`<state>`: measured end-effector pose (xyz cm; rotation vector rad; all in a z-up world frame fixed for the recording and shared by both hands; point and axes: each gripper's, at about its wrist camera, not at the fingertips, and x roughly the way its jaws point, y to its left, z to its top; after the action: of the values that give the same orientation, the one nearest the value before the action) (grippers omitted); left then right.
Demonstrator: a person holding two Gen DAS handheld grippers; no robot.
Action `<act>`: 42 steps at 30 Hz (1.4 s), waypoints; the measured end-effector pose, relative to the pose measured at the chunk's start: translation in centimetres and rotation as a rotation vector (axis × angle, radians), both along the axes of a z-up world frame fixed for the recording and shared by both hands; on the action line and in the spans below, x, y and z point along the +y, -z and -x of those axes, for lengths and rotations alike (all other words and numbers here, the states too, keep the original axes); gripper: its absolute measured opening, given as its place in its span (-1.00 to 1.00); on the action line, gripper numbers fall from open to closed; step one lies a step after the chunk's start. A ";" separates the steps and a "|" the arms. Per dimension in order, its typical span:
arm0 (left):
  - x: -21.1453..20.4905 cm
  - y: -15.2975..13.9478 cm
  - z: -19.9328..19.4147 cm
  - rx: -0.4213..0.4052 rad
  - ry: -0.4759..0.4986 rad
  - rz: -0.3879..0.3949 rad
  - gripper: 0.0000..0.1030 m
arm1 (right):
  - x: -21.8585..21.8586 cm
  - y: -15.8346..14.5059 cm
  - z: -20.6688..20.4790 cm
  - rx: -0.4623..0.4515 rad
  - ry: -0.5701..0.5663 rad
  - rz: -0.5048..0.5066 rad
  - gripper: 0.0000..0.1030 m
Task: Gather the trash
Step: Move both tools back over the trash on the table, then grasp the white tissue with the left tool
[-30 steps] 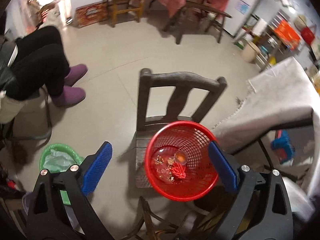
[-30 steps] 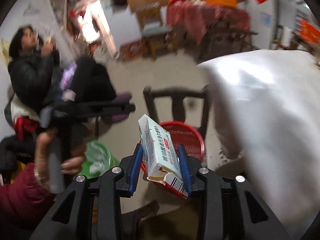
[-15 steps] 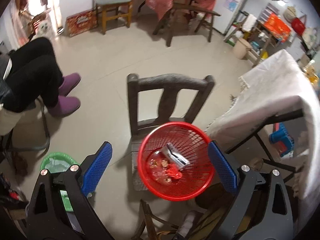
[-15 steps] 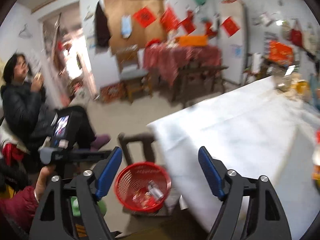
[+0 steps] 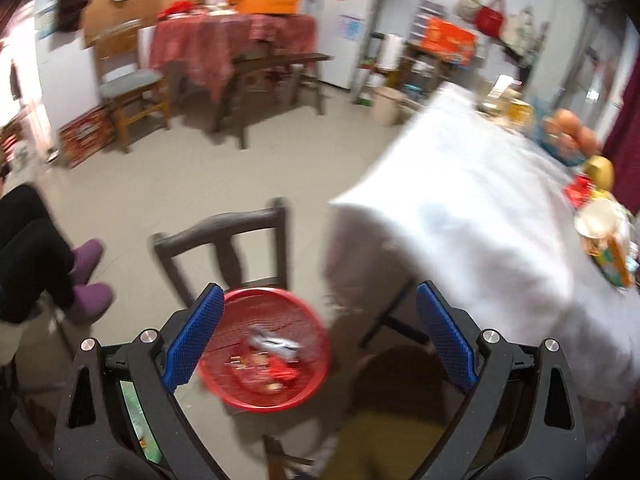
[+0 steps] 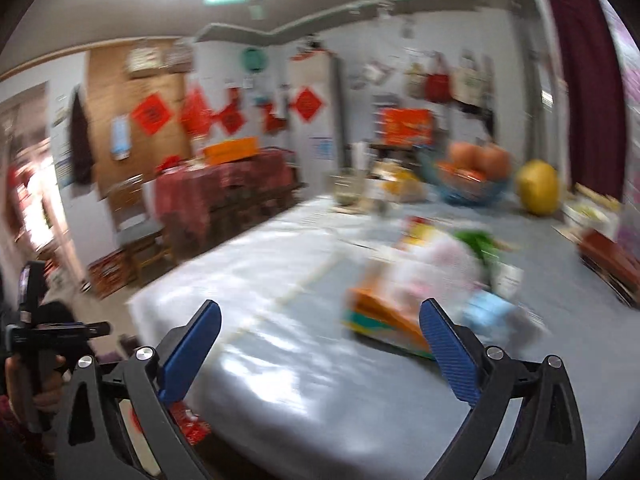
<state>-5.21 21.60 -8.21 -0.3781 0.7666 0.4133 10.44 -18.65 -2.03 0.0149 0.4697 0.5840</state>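
My right gripper (image 6: 320,344), jaws just spread wide and empty, faces blurred wrappers and cartons (image 6: 404,292) on the white-clothed table (image 6: 288,344); my left gripper (image 5: 320,344), also agape, hangs over the red basket (image 5: 264,396). Snatching in haste risks nudging food nearby.

A dark wooden chair (image 5: 224,236) is being shown at six o'clock, a white-clothed table (image 5: 460,200) at three o'clock, and a red-draped table (image 5: 224,44) at twelve o'clock.
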 end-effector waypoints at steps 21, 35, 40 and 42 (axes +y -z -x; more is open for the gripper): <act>-25.6 -7.0 -19.9 -0.090 0.671 -0.113 0.80 | -12.5 3.9 -4.6 0.100 0.228 -0.158 0.89; -33.7 -5.9 -24.3 -0.124 0.820 -0.263 0.29 | -16.3 4.8 -5.7 0.152 0.273 -0.256 0.89; -32.8 -5.5 -23.8 -0.109 0.834 -0.226 -0.76 | -15.9 4.4 -5.5 0.135 0.265 -0.237 0.89; -32.1 -5.7 -23.0 -0.120 0.823 -0.226 -0.81 | -15.7 4.4 -5.4 0.135 0.263 -0.231 0.89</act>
<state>17.83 -10.51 -2.53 0.1383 0.6848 -0.2954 15.85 -34.36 -6.38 0.3338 0.5195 0.3771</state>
